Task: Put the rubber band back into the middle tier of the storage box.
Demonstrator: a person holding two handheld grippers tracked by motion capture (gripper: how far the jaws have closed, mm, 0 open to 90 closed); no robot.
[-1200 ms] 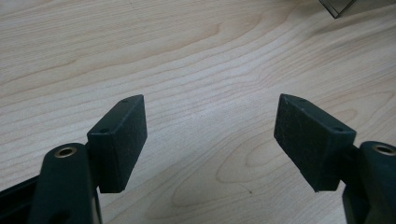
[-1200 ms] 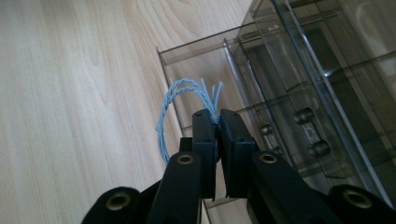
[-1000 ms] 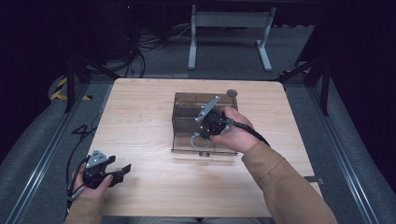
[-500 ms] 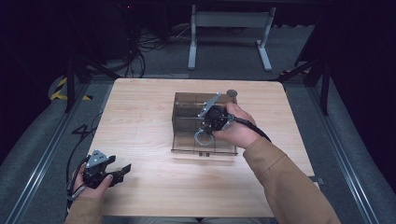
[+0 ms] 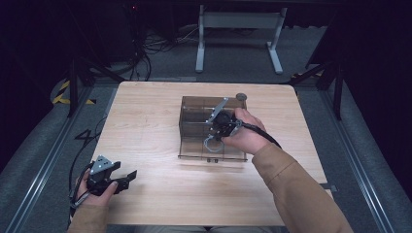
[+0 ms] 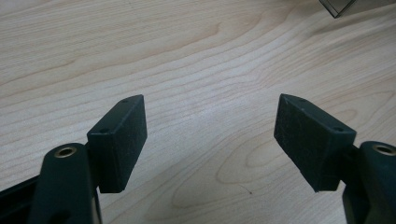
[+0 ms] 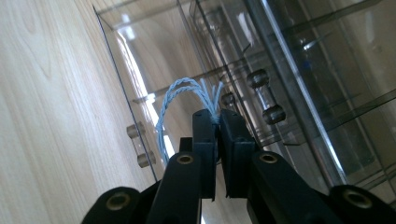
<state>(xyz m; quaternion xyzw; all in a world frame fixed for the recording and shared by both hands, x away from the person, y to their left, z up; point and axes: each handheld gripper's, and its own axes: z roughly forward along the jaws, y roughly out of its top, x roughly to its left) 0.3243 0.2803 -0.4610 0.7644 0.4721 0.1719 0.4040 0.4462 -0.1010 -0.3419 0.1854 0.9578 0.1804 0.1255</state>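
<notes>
Right gripper (image 7: 213,122) clamped on a light blue twisted cord (image 7: 180,95), over the clear plastic organizer (image 5: 194,145). Left gripper (image 6: 210,135) spread wide above bare wooden table (image 6: 196,56), gripping nothing.

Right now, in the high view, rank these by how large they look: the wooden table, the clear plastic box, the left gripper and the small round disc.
1. Wooden table, clearly largest.
2. Clear plastic box.
3. Left gripper, though it sits nearer the camera, which enlarges it.
4. Small round disc, smallest; it lies farther off, yet the gap is plain.
</notes>
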